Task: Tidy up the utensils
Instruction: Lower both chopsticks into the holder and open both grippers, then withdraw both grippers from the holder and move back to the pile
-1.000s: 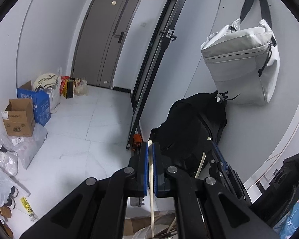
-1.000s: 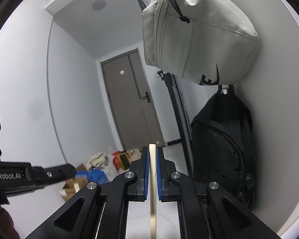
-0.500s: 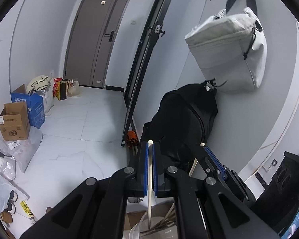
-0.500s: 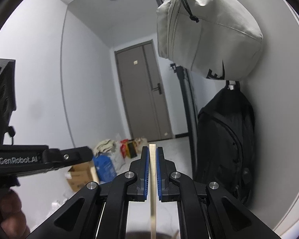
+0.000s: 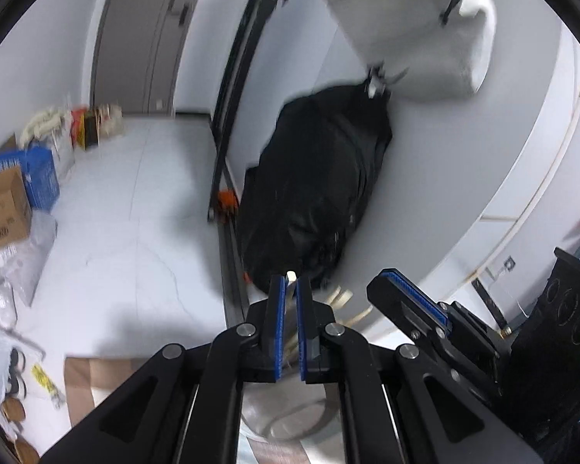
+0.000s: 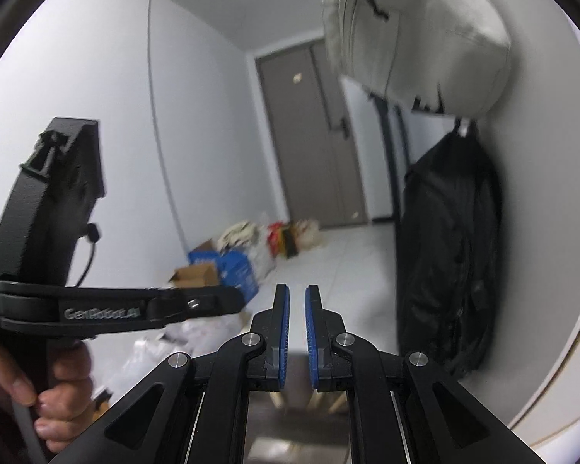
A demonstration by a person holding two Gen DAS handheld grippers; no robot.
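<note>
Wooden chopstick [image 5: 290, 276] is sitting clamped in the left claw [image 5: 289, 301] — beside it, the right claw [image 6: 296, 319] is opening, empty.

Black left gripper [image 5: 289, 297] with blue pads, pale wooden stick [image 5: 290, 275] between them. Black right gripper [image 6: 293, 305], blue ribbed pads too, white lettering on the black body of the other gripper in its view. Light grey bag [image 5: 417, 27] with dark strap; black backpack [image 5: 321, 189] below it. White walls, grey door [image 6: 313, 135] with dark handle. White tiled floor [image 5: 135, 208], faintly veined. Blue box [image 5: 38, 178] with white print; brown cardboard box [image 5: 2, 214] with dark marks. Orange fitting [image 5: 226, 199] at the foot of a black frame. Whitish round container [image 5: 286, 421] near the bottom edge. Tan sticks [image 5: 342, 295], blurred.
</note>
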